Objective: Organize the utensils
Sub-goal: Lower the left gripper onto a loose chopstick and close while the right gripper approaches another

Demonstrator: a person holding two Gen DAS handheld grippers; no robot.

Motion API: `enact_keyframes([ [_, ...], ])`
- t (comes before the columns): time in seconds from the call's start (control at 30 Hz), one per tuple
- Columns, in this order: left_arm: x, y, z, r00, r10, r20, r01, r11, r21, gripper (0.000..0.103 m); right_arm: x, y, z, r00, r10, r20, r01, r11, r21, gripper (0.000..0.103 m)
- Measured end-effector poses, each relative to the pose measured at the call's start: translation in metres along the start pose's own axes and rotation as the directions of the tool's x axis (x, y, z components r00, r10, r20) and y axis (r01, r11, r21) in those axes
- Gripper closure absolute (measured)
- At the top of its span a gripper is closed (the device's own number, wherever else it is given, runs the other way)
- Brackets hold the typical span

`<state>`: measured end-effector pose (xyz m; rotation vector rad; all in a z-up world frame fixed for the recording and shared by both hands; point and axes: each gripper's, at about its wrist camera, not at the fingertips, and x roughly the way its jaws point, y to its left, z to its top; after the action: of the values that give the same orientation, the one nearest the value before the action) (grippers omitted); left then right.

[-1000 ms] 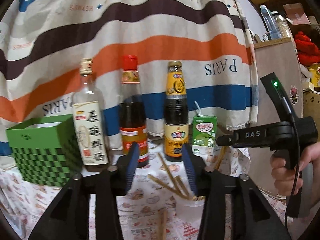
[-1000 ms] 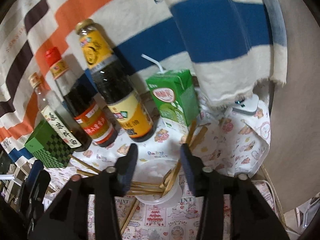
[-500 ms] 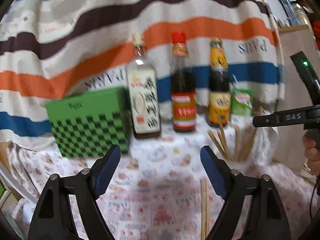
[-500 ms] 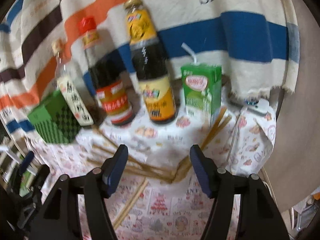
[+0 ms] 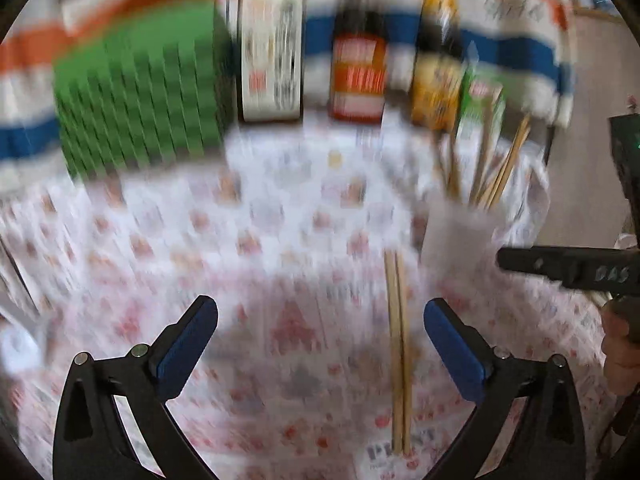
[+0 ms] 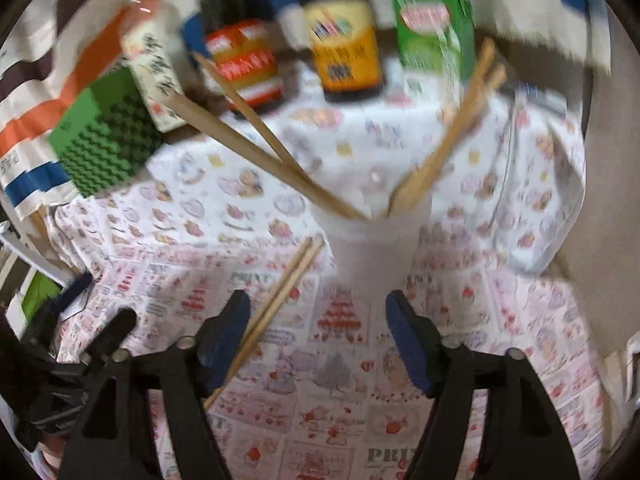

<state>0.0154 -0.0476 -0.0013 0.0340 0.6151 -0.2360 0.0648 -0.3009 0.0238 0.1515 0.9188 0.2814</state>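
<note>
Chopsticks loose beside cup, both grippers empty

Chopsticks pair lies flat on the table, near the front edge, just beside the white cup already holding more sticks. Left gripper jaws opening wide, nothing between them. Right gripper jaws opening too, empty; the pair runs past its left pad. Sticks look light, stiff, smooth, likely to roll; pinch mid-length. Printed cloth, bottles along back edge, striped drape behind.
</note>
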Motion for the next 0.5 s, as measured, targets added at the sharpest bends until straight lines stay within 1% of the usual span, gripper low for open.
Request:
enact_keyframes([
  [0.03, 0.009, 0.003, -0.003, 0.999, -0.007, -0.047, 0.006, 1.000, -0.021, 0.001, 0.009, -0.009, -0.002, 1.000, 0.007, -0.028, -0.006, 0.999, 0.038, 0.029],
  [0.1, 0.019, 0.007, -0.007, 0.995, -0.017, -0.102, 0.013, 0.999, -0.041, 0.001, 0.018, -0.018, -0.005, 0.998, -0.001, -0.062, 0.005, 0.998, 0.057, 0.029],
  [0.2, 0.024, 0.009, -0.010, 0.991, -0.017, -0.135, 0.013, 0.999, -0.037, 0.001, 0.026, -0.030, -0.008, 0.995, -0.020, -0.096, 0.028, 0.996, 0.080, 0.028],
  [0.27, 0.025, 0.007, -0.012, 0.988, -0.017, -0.151, 0.014, 1.000, -0.018, 0.001, 0.028, -0.035, -0.010, 0.994, -0.011, -0.111, 0.023, 0.994, 0.108, 0.028],
  [0.3, 0.026, 0.004, -0.013, 0.987, -0.013, -0.162, 0.012, 1.000, -0.003, 0.003, 0.029, -0.036, -0.010, 0.993, -0.008, -0.116, 0.022, 0.993, 0.116, 0.027],
  [0.37, 0.029, -0.002, -0.017, 0.984, -0.004, -0.180, 0.008, 1.000, 0.024, 0.011, 0.032, -0.037, -0.012, 0.992, -0.015, -0.127, 0.030, 0.992, 0.120, 0.025],
  [0.43, 0.029, -0.004, -0.020, 0.982, -0.015, -0.191, 0.023, 0.999, 0.043, 0.023, 0.035, -0.039, -0.013, 0.990, -0.026, -0.142, 0.044, 0.992, 0.121, 0.024],
  [0.47, 0.029, -0.005, -0.020, 0.980, -0.023, -0.198, 0.033, 0.998, 0.048, 0.026, 0.038, -0.040, -0.012, 0.989, -0.027, -0.146, 0.046, 0.991, 0.123, 0.024],
  [0.5, 0.030, -0.008, -0.021, 0.978, -0.029, -0.205, 0.041, 0.998, 0.052, 0.033, 0.038, -0.041, -0.012, 0.988, -0.028, -0.151, 0.048, 0.991, 0.125, 0.024],
])
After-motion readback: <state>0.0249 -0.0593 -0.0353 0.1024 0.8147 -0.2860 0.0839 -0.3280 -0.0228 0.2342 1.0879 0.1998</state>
